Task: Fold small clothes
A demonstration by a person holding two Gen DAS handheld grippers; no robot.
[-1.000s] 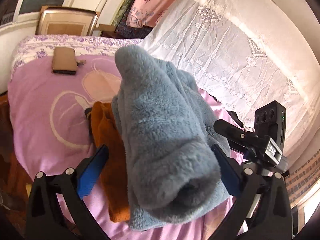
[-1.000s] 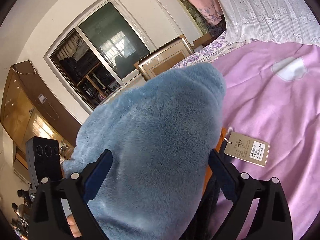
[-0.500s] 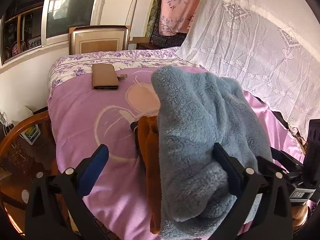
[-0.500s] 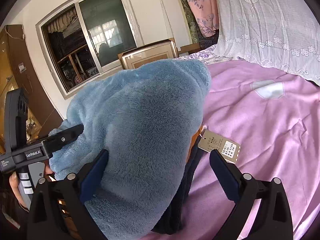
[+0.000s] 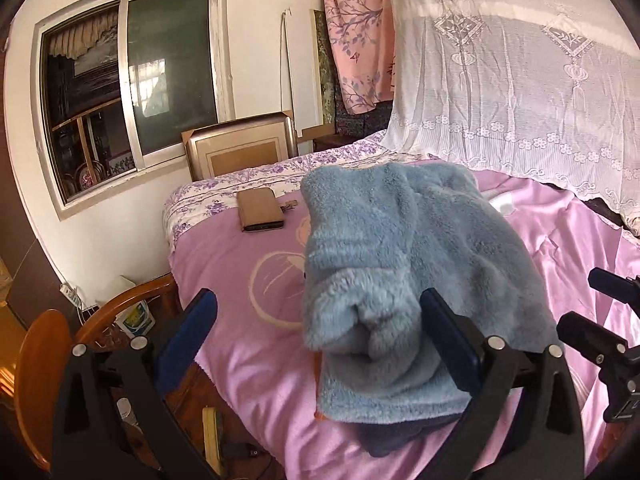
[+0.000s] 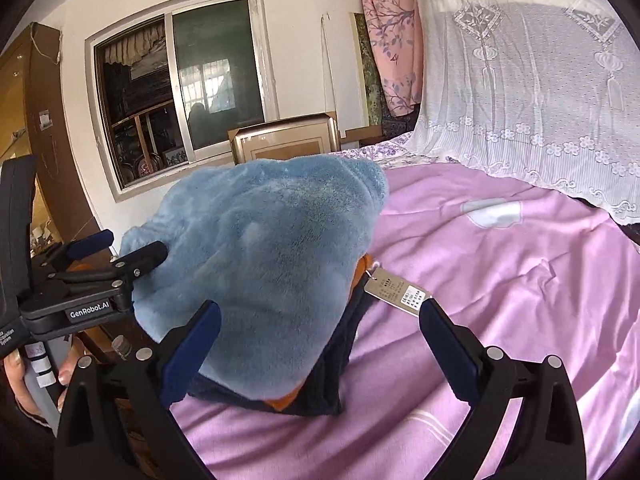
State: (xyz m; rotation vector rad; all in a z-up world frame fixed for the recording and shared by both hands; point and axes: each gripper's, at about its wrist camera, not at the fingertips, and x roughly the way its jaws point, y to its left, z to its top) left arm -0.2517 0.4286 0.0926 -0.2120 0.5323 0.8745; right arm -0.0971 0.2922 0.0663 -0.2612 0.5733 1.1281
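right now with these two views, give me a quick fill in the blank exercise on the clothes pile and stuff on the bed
1. The fluffy garment on top of the pile is ____ in colour.
2. The bedspread under the pile is ____.
3. The paper tag hangs from the ____ garment under the top one.
4. The brown wallet lies ____ the pile, not touching it.

Missing words: blue; pink; orange; beside

Plush fleece on a satin-sheened bed

The blue garment [image 5: 404,256] is thick, fuzzy fleece; the pink bedspread [image 6: 500,280] looks smooth, slightly glossy cloth; the tag [image 6: 396,290] is matt paper.
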